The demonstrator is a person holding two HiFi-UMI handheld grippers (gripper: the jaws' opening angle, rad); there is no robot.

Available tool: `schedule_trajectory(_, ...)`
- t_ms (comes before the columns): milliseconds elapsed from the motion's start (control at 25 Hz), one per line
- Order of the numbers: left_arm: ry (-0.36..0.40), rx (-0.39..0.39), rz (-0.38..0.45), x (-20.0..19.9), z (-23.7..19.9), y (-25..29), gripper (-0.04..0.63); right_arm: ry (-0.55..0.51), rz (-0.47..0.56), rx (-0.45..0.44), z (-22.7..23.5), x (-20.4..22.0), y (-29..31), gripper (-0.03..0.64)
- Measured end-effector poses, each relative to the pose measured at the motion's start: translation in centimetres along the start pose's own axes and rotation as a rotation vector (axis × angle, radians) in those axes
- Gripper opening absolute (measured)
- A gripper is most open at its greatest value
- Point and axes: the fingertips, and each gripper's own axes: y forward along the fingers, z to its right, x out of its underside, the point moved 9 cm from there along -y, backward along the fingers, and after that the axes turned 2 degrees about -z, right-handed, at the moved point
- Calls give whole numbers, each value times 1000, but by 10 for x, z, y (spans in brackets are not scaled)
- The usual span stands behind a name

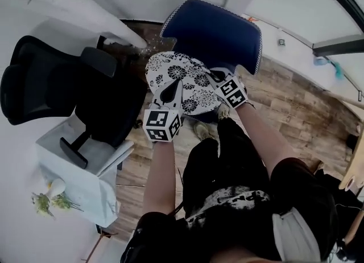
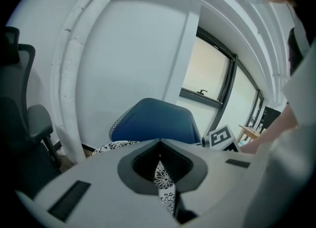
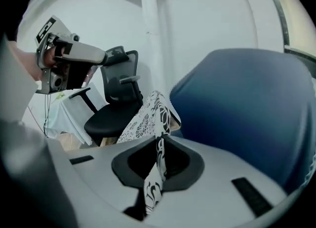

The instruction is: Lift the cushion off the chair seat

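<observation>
Head view barely shows the pinch points, but left gripper (image 1: pixel 172 91) and right gripper (image 1: pixel 216 78) both clamp floral cushion (image 1: pixel 185 77) fabric between their jaws, blue chair (image 1: pixel 216 31) just beyond them, wood floor (image 1: pixel 296 111) underneath.

Black office chair (image 1: pixel 111 105) beside white table (image 1: pixel 85 193) — flowers (image 1: pixel 45 202) at its edge.

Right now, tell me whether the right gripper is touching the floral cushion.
Touching. The right gripper view shows the right gripper with its jaws shut on a fold of the floral cushion, the fabric pinched between them.
</observation>
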Motion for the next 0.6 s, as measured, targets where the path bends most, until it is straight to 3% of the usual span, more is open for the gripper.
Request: schedule_trajectory(600, 42, -71, 73, -25, 28, -100, 12, -49, 172, 56, -42, -73, -104, 29)
